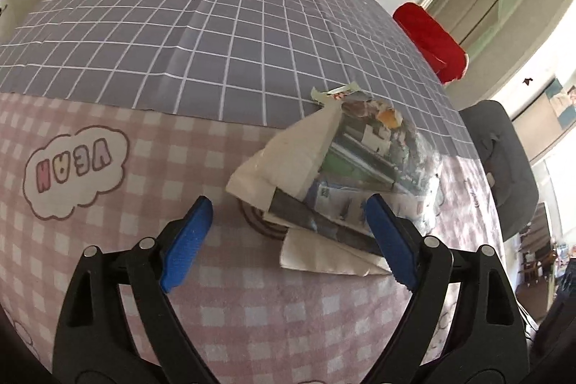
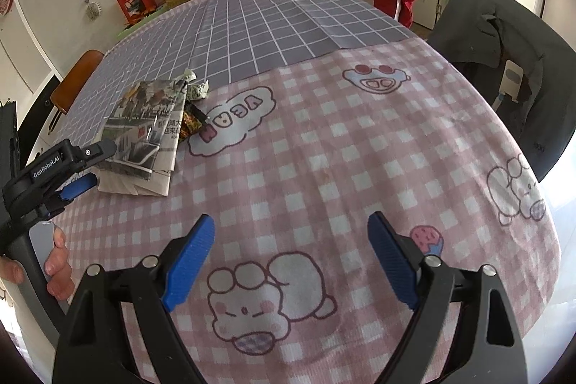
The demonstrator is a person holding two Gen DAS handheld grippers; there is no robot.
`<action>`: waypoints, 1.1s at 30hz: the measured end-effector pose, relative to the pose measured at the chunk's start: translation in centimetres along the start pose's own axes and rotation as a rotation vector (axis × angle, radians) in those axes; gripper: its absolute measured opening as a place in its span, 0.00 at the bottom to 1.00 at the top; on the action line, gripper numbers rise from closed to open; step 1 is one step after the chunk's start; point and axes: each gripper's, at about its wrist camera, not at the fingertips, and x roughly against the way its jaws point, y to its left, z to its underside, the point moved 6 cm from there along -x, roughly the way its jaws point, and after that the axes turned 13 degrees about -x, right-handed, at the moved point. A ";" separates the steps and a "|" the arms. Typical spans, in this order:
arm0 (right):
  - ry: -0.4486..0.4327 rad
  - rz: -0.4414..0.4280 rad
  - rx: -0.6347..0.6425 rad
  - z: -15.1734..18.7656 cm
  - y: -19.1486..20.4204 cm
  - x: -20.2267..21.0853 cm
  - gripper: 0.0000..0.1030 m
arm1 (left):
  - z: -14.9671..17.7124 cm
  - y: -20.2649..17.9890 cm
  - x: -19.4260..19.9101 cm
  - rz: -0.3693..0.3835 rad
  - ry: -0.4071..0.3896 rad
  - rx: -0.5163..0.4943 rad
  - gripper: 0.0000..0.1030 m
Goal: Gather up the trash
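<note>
My left gripper point(image 1: 288, 240) stands with its jaws wide, the ribbed blue pads point(image 1: 187, 247) either side of the near end of a folded newspaper point(image 1: 334, 175) without touching it. The newspaper lies flat across the seam between the pink gingham cloth point(image 1: 108, 240) and the grey grid cloth point(image 1: 180, 31); its long axis runs from my left gripper away toward the grey cloth. It is soft, creased newsprint, printed on the upper face, with plain pale margins. Crumpled glossy wrappers point(image 2: 196, 89) lie at its far end, and a dark one point(image 2: 190, 121) just beside its right edge. My right gripper point(image 2: 291, 251) hangs with jaws wide and holding nothing over the cartoon-printed pink cloth, well apart from the paper.
</note>
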 end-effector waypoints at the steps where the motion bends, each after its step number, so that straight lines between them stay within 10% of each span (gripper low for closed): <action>1: -0.001 -0.003 0.002 -0.1 0.1 0.0 0.83 | -0.2 -0.2 0.0 0.008 -0.005 -0.014 0.78; 3: -0.001 -0.011 0.005 -0.3 0.5 -0.2 0.83 | -0.5 -0.5 -0.3 -0.001 -0.008 -0.044 0.40; 6: 0.001 -0.021 0.007 -0.4 0.8 -0.3 0.83 | -1.1 -1.0 0.3 -0.001 -0.051 -0.076 0.22; 16: -0.006 -0.015 0.032 -0.4 1.9 -0.1 0.83 | -2.6 0.3 6.1 -0.016 -0.206 -0.075 0.09; 26: 0.007 -0.039 0.138 -1.1 6.3 -0.6 0.83 | -2.0 5.3 9.3 -0.272 -0.207 -0.136 0.14; 30: 0.039 -0.044 0.189 -1.1 8.6 -2.2 0.83 | -1.4 7.1 8.6 -0.286 -0.146 -0.135 0.63; 33: 0.085 -0.033 0.221 -1.4 10.7 -4.4 0.83 | -1.5 7.7 8.5 -0.313 -0.140 -0.142 0.63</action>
